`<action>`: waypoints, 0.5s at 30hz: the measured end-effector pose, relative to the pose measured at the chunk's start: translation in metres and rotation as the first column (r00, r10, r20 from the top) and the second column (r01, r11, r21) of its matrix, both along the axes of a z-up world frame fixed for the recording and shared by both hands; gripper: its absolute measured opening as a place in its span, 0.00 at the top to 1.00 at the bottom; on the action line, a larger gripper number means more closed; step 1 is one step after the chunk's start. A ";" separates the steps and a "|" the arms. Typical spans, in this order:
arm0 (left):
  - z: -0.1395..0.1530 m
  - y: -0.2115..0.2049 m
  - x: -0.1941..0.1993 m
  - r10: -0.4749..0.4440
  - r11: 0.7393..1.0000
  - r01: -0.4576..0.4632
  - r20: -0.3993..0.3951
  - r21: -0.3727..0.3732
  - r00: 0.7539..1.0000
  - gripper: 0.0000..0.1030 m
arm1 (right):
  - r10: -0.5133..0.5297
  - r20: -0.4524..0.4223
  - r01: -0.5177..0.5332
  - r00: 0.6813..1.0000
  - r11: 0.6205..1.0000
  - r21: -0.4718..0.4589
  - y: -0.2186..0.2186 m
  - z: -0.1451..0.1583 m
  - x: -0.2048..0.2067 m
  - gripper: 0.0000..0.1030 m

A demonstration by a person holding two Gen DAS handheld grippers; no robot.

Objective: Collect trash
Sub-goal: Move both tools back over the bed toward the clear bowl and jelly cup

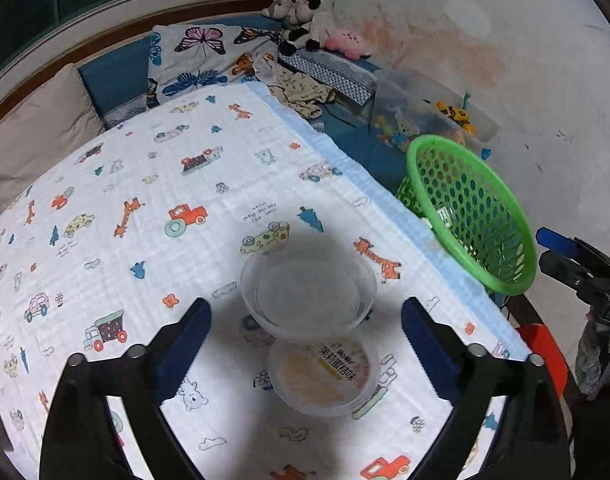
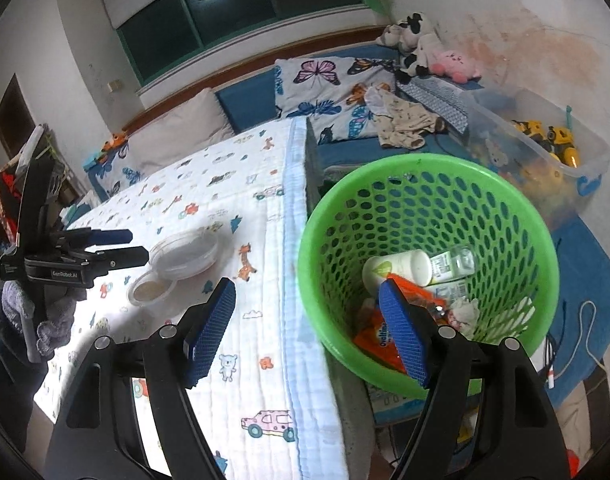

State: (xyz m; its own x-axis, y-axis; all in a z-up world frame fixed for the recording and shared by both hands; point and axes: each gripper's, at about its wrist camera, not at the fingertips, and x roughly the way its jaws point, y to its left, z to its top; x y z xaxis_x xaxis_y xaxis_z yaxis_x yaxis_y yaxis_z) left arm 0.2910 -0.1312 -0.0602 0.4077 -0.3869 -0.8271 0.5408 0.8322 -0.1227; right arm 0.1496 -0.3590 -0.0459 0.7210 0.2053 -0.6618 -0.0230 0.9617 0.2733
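Note:
A clear plastic cup lies on the printed cloth, with a round labelled lid just in front of it. My left gripper is open and empty, its jaws wide on either side of the two. Both also show in the right wrist view: the cup and the lid. A green mesh basket stands off the table's right edge, holding a white bottle, an orange wrapper and other trash. My right gripper is open and empty above the basket's near rim.
The table is covered by a white cartoon-print cloth. Behind it are pillows, plush toys and a clear toy bin. The left gripper shows in the right wrist view.

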 end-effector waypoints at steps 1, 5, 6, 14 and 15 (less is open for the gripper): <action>-0.001 -0.002 0.002 -0.006 1.000 0.006 -0.006 0.006 1.000 0.09 | 0.003 -0.005 -0.003 1.000 1.000 -0.001 0.001 -0.001 0.001 0.28; -0.008 -0.006 0.005 -0.024 0.999 0.024 0.000 0.030 1.000 0.09 | 0.014 -0.022 -0.013 1.000 1.000 0.005 0.005 -0.007 0.006 0.28; -0.009 -0.006 0.007 -0.026 0.999 0.026 0.000 0.034 1.000 0.09 | 0.016 -0.024 -0.016 1.000 1.000 0.005 0.007 -0.007 0.006 0.28; -0.021 -0.017 0.014 -0.062 0.996 0.062 -0.004 0.067 0.998 0.09 | 0.038 -0.040 -0.038 0.998 0.999 -0.003 0.016 -0.013 0.016 0.28; -0.022 -0.018 0.014 -0.067 0.996 0.067 -0.004 0.066 0.998 0.08 | 0.040 -0.044 -0.041 0.998 0.999 -0.003 0.017 -0.014 0.017 0.28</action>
